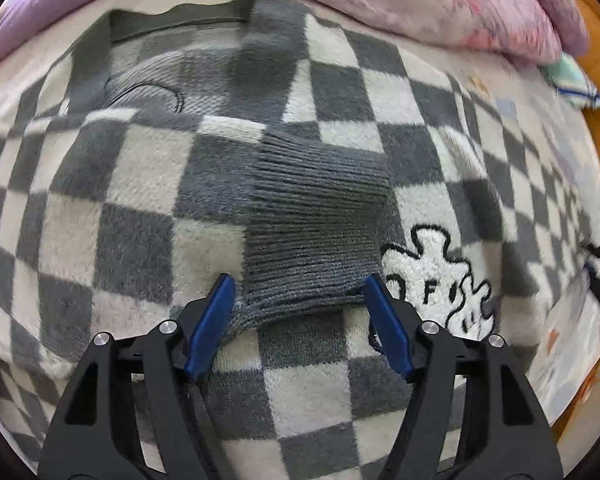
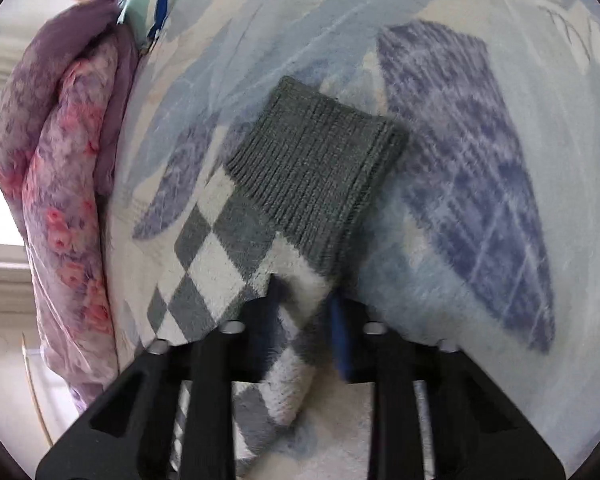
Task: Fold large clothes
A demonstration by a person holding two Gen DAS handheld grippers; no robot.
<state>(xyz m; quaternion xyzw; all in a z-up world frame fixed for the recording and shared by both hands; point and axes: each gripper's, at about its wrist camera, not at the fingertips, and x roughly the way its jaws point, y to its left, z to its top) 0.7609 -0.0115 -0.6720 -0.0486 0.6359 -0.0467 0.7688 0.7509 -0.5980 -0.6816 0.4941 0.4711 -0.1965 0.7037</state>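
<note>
My right tool [image 2: 304,312] pinched the sleeve [image 2: 236,264], its cuff [image 2: 316,172] pointing toward twelve o'clock; my left tool [image 1: 300,300] stood spread.

Left gripper [image 1: 300,300]: black angular linkage arms, silver round screws, blue finger pads [image 1: 212,324]. Right gripper [image 2: 304,320]: same black frame, blue pads, blurred.

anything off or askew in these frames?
Nothing damaged. The left tool is open around a grey ribbed cuff lying across the checkered sweater. The right tool pinches the other sleeve, its cuff skewed diagonally over the bedsheet.
</note>
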